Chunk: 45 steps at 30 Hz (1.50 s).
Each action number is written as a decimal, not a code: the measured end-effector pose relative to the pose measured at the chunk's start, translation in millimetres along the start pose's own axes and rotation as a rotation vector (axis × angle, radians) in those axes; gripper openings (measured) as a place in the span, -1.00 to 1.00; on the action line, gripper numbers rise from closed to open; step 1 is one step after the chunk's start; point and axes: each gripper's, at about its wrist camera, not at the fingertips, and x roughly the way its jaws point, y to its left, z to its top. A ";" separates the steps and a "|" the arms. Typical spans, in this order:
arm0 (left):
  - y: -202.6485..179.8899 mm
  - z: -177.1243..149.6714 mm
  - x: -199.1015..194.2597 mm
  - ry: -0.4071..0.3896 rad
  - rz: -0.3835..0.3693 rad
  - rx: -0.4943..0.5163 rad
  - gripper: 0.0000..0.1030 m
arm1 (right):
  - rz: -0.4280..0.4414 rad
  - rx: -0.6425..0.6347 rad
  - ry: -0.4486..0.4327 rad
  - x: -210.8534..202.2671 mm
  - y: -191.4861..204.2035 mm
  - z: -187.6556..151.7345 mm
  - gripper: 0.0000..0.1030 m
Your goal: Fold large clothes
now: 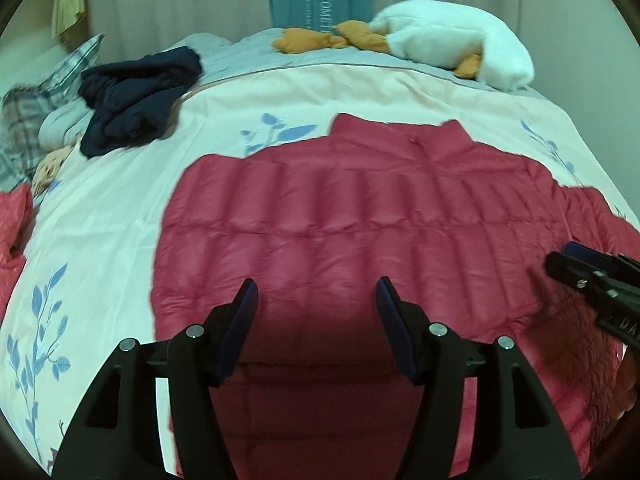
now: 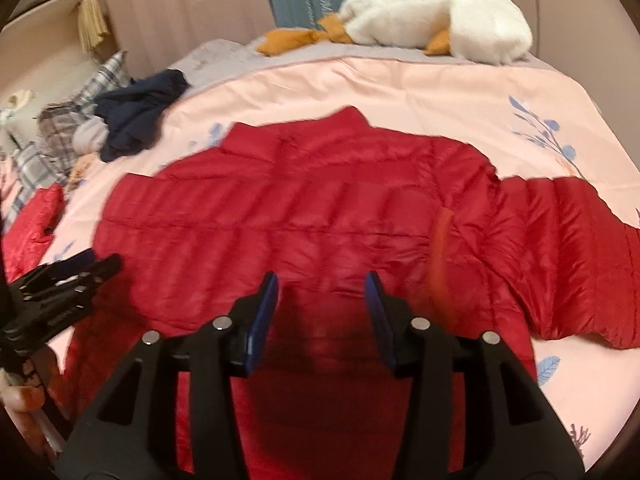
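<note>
**Both claws wide above the spread jacket**

While the red puffer jacket lay flat on the pale floral bedspread, collar toward the far side, one sleeve stretched out to the right, probably so each part could be folded in turn. The left gripper and right gripper both hung over its lower half with jaws wide, holding nothing. A dark navy garment sat well apart, near the pillows.

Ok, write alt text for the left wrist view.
A red puffer jacket lies spread flat on a floral bedspread, with the open left gripper hovering over its hem. The right gripper enters at right; dark clothes sit far left.
</note>
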 end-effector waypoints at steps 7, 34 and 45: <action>-14.8 -7.4 23.8 0.054 0.004 0.035 0.21 | -0.031 -0.037 0.060 23.2 5.7 -7.8 -0.03; -12.5 -12.0 26.0 0.077 0.062 0.048 0.24 | -0.059 0.023 0.094 23.8 -16.3 -15.5 0.01; -9.8 -14.4 23.8 0.086 0.064 0.028 0.31 | -0.053 0.035 0.113 25.1 -18.4 -14.5 0.02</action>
